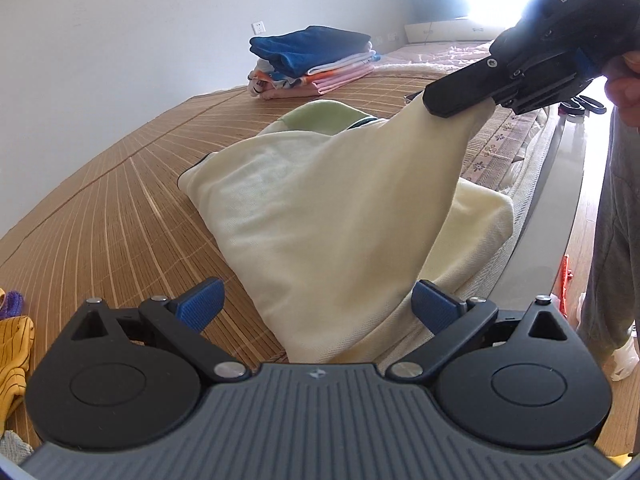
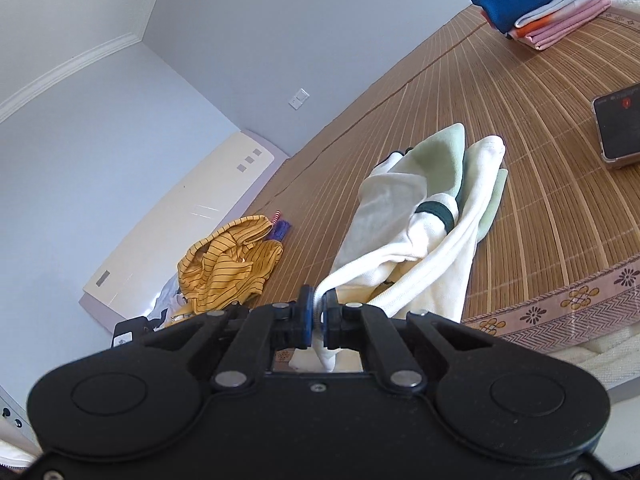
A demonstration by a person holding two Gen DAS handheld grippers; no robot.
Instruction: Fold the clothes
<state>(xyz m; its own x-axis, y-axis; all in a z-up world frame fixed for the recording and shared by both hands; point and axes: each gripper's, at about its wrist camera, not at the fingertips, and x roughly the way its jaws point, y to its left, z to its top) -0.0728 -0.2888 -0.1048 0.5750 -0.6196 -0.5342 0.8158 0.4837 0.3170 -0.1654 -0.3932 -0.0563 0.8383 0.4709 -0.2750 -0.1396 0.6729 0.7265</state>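
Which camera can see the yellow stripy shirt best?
The right wrist view: the yellow striped shirt lies crumpled in full view on the bamboo mat. The left wrist view catches only a sliver of it at the left edge.

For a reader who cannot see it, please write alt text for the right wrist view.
The right tool is shut on a corner of a cream garment, which trails across a bamboo mat. A crumpled yellow striped garment lies left; folded clothes are stacked far right.

We've got our left gripper (image 1: 316,308) down low with its blue pads spread wide, nothing between them. Our right gripper (image 2: 317,314) is raised, jaws pinched tight, and our hand (image 1: 624,88) wraps its handle.
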